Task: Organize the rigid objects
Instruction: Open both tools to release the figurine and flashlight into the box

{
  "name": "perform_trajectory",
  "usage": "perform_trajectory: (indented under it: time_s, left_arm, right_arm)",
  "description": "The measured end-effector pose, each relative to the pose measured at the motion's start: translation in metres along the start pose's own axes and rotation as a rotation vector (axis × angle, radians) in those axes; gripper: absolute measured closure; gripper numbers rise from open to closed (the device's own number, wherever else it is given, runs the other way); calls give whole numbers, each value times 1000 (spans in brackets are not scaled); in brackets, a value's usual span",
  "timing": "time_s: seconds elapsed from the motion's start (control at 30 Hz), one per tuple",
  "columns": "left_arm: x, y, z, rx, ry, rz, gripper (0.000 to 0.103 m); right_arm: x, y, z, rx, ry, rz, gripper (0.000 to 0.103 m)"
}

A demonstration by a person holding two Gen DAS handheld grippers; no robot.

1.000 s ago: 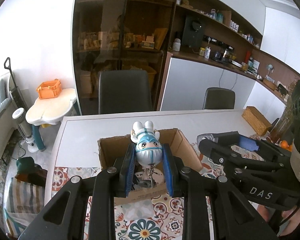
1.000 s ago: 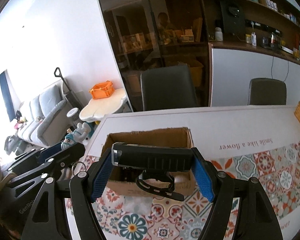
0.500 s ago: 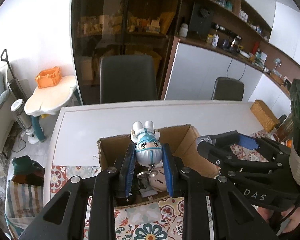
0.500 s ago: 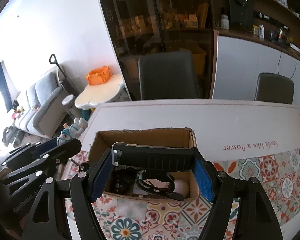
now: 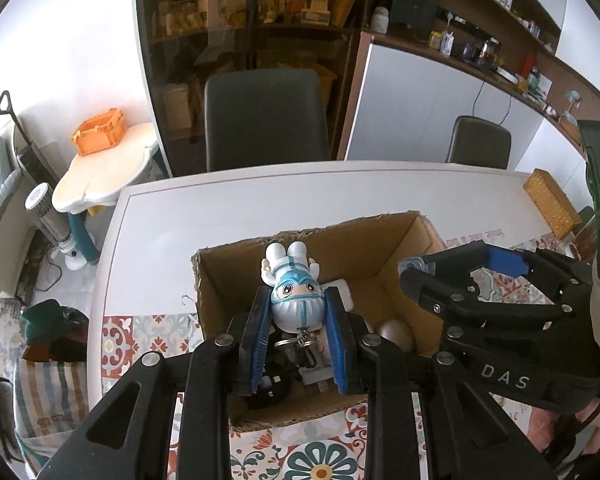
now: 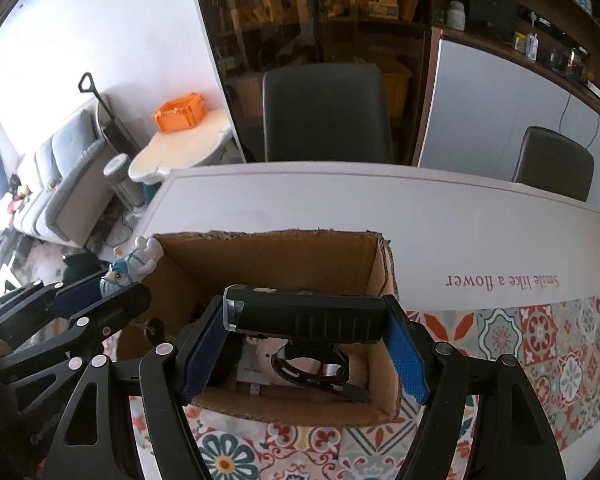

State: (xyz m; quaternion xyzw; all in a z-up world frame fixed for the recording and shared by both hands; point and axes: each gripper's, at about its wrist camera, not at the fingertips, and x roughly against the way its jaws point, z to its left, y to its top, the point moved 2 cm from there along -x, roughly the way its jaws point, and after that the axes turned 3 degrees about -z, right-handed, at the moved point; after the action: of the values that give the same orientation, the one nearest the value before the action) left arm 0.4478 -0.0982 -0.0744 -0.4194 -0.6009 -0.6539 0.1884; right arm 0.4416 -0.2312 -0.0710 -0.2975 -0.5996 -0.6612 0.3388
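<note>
My left gripper [image 5: 298, 312] is shut on a small white and blue toy figure keychain [image 5: 294, 296] and holds it head-down over the open cardboard box [image 5: 424, 228]. My right gripper [image 6: 306, 320] is shut on a black bike light [image 6: 304, 314] with a strap mount hanging below, held crosswise above the same box [image 6: 384, 268]. Each gripper shows in the other's view: the right one [image 5: 460, 264] beside the box, the left one [image 6: 100, 284] with the figure [image 6: 134, 264]. Several small items lie inside the box, partly hidden.
The box stands on a white table [image 5: 260, 196] with a patterned tile runner [image 6: 540, 336]. A woven box [image 5: 552, 204] sits at the right edge. Dark chairs [image 5: 264, 116] stand behind the table. A small side table with an orange crate [image 5: 98, 132] is at the left.
Both grippers have moved forward and down over the box with their objects still held. The box now looks larger and its inside shows more.
</note>
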Motion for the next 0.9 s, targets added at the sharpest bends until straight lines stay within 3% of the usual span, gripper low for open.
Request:
perform_trajectory:
  time_s: [0.5, 0.67, 0.9]
  left_arm:
    - [-8, -7, 15, 24, 50, 22, 72]
    - [0, -11, 21, 37, 93, 4, 45]
    - [22, -22, 23, 36, 164, -20, 20]
  right_arm:
    - [-34, 0, -2, 7, -18, 80, 28]
    - [-35, -2, -3, -2, -19, 96, 24]
    - [-21, -14, -3, -19, -54, 89, 19]
